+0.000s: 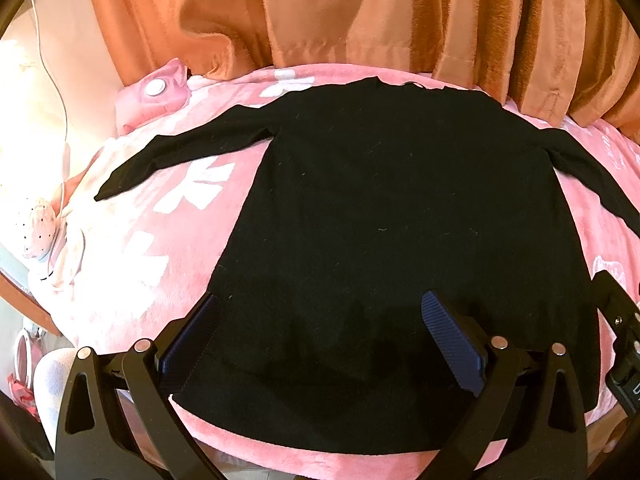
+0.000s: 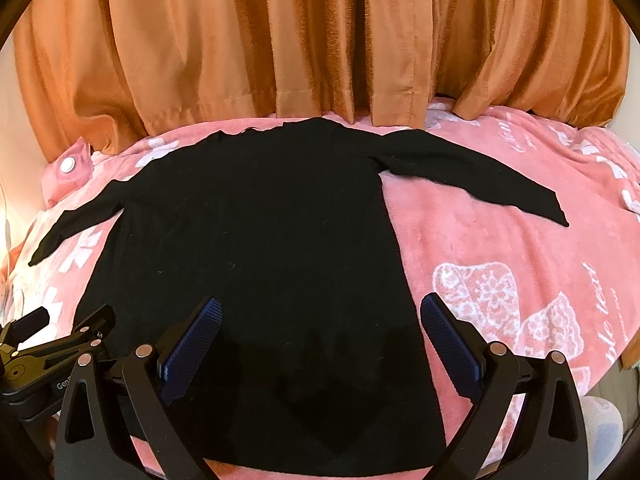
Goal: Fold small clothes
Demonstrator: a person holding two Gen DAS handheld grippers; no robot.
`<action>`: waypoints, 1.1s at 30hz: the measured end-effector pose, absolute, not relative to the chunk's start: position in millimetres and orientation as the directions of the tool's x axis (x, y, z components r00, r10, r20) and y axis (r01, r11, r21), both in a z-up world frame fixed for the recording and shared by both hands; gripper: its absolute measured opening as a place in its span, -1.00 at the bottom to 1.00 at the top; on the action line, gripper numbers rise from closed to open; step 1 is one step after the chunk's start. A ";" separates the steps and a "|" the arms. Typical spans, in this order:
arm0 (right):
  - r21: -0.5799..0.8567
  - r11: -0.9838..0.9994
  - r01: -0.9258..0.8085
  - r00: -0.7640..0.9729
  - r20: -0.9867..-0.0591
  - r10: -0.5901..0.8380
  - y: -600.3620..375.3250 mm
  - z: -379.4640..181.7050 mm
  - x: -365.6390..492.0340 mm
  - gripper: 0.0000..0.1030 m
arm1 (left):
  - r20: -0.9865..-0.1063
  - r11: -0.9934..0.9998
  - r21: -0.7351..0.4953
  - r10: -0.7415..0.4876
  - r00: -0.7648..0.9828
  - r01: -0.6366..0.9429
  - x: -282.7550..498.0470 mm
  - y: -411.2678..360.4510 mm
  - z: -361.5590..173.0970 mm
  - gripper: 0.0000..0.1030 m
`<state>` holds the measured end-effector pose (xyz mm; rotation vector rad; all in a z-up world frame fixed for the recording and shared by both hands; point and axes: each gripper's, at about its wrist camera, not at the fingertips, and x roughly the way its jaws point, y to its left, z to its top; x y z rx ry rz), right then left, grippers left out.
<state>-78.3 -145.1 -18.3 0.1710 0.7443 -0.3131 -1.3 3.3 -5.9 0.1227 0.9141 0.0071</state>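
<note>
The left gripper (image 1: 320,344) and right gripper (image 2: 320,344), both spread wide and empty over the flat black long-sleeved knit top (image 1: 400,208), risk pinching the fluffy pink blanket (image 2: 500,248) beneath its hem.

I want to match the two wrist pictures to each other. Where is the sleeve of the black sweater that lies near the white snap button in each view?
Left wrist view: the sleeve runs from the upper middle down to the left edge of the sweater.
Right wrist view: the same sleeve lies at the far left, pointing down-left.
Shared landmark: the white snap button on the pink blanket, above the sleeve.
</note>
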 end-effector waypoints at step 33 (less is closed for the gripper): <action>0.035 0.938 0.345 0.677 -0.701 -0.223 -168.3 -25.7 -57.9 0.90 | -0.809 0.992 0.119 0.070 0.584 0.047 20.9 0.7 -15.7 0.91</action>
